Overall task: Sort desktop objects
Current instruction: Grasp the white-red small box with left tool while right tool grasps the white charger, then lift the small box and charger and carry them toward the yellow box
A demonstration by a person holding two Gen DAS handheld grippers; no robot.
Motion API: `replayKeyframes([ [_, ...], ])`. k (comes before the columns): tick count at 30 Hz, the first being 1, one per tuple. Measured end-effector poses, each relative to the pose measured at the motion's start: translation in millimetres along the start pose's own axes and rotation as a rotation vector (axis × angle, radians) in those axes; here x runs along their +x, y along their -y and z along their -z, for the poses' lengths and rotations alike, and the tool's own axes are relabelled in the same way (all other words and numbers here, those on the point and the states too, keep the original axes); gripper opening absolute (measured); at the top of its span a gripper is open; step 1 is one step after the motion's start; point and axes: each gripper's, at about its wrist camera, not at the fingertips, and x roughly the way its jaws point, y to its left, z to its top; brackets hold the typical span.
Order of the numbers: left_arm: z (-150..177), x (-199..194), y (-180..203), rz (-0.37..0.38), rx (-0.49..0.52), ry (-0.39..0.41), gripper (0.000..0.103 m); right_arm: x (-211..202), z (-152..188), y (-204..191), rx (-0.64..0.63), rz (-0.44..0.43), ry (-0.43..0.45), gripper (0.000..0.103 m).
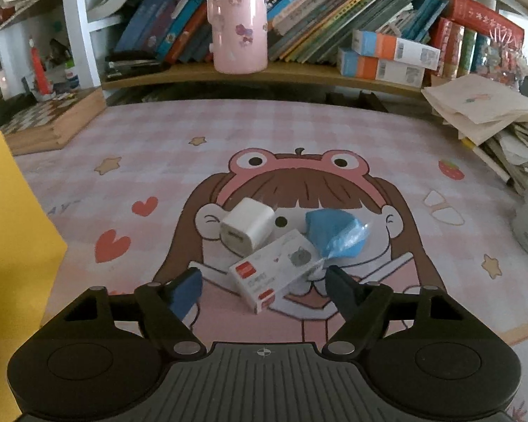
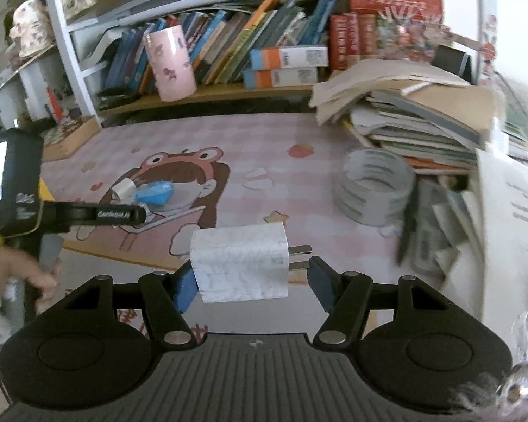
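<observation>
right hand-held gripper point(image 2: 251, 283) holds a white marbled charger plug point(image 2: 241, 263) above the near edge of the counter point(image 2: 299, 133). its left pad presses the plug's left end; the right pad sits at the base of the two metal prongs, which point right. whether that pad bears on the body or only on the prongs, cannot tell. judged risk: a grip across the long axis with one contact near the prongs is shallow, so any swing or wrist roll could let the plug pivot and drop to the mat or over the counter edge.

left hand-held gripper point(image 1: 262, 288) is half open and holds nothing. just ahead of its fingertips lies a small white box with red labels point(image 1: 269, 274), set diagonally, its far corner resting against a plain white charger cube point(image 1: 246, 227) and a blue plastic bag point(image 1: 336, 235).

risks for the left side, judged:
- the box lies skewed to the pads, so closing may rotate or shove it rather than clamp it.
- the right fingertip is beside the bag's twisted tail; it may snag the film and drag the bag along.
- pushing the box forward may knock the cube.

the rolls of tape point(image 2: 376, 190) and the paper stack to the right of the right hand-held gripper crowd any placement there. destination for each thing is not evident.
</observation>
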Motion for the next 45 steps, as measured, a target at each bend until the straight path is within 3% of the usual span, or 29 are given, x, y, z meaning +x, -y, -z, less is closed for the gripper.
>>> replayKeyframes([
  [2,0,2,1,-0.005,0.002,0.026,0.065,-4,5,3,0.007,0.018,-0.007,0.062],
  [3,1,2,2,-0.003,0.004,0.038,0.052,-6,7,4,0.01,0.025,-0.009,0.062],
  [5,0,2,2,-0.001,0.011,0.049,0.04,-9,11,5,0.014,0.038,-0.012,0.062],
  [8,1,-2,-2,0.023,0.016,0.046,0.032,-10,15,6,0.017,0.048,-0.021,0.062],
  [24,45,-91,-36,0.151,-0.068,0.049,0.029,-12,24,-34,-0.04,-0.02,-0.027,0.062],
  [35,53,-144,-52,0.207,-0.134,0.137,0.029,-30,40,-63,-0.076,-0.054,-0.019,0.062],
  [45,72,-187,-78,0.291,-0.157,0.162,0.029,-57,52,-93,-0.059,-0.046,0.015,0.062],
])
